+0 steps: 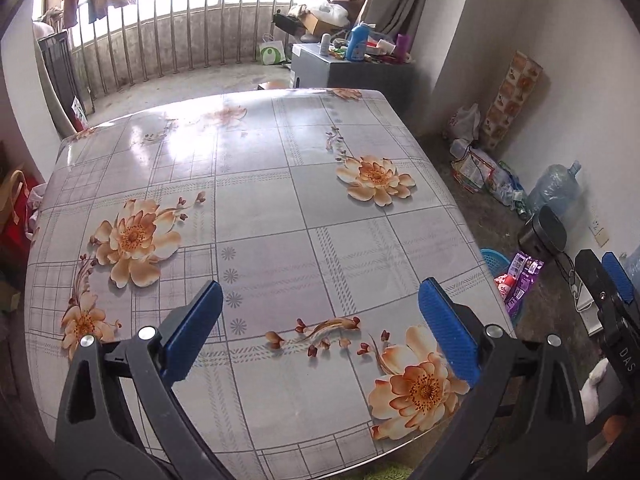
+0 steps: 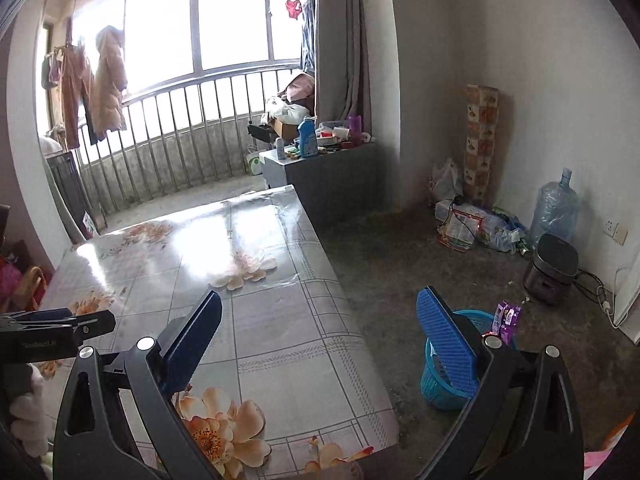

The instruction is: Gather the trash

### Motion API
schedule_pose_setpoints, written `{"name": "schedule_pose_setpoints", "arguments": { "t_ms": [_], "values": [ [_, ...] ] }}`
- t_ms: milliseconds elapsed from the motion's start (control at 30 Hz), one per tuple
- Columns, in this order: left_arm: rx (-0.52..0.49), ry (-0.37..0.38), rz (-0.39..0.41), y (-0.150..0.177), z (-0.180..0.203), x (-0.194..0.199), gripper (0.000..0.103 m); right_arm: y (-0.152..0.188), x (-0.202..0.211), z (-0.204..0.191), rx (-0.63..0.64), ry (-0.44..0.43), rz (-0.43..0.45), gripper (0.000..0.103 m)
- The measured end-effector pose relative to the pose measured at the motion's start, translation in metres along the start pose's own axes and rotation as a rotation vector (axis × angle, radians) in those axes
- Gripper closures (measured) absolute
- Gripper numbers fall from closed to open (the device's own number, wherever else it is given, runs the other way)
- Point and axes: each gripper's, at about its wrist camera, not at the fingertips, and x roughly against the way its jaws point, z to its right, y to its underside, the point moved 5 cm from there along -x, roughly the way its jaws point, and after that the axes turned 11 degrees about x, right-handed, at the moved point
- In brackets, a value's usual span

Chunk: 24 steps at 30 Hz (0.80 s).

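My left gripper point(image 1: 320, 316) is spread wide with nothing held, above the floral table point(image 1: 280, 208). My right gripper point(image 2: 318, 328) is likewise spread, straddling the table's right edge. Just past it on the floor is a blue basket point(image 2: 436, 384) with purple wrapper point(image 2: 506, 320) trash sticking out. Farther off, a rice cooker point(image 2: 554, 268) and water jug point(image 2: 556, 208) sit by the wall.
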Motion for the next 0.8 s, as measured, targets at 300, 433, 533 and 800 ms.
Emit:
{"name": "schedule_pose_setpoints", "arguments": {
  "t_ms": [300,433,533,800],
  "values": [
    [-0.047,-0.092,-0.034,0.02,0.011,-0.017,0.009,0.021,-0.009,-0.005,0.091,0.031,-0.125,0.008],
    [-0.103,-0.139,-0.081,0.037,0.017,-0.024,0.009,0.041,-0.009,-0.008,0.18,0.043,-0.232,0.008],
    [-0.124,-0.149,-0.111,0.047,0.018,-0.028,0.009,0.059,-0.01,-0.01,0.217,0.054,-0.309,0.008],
    [-0.167,-0.16,-0.121,0.055,0.02,-0.029,0.009,0.087,-0.012,0.014,0.142,0.102,-0.447,0.008]
  ]
}}
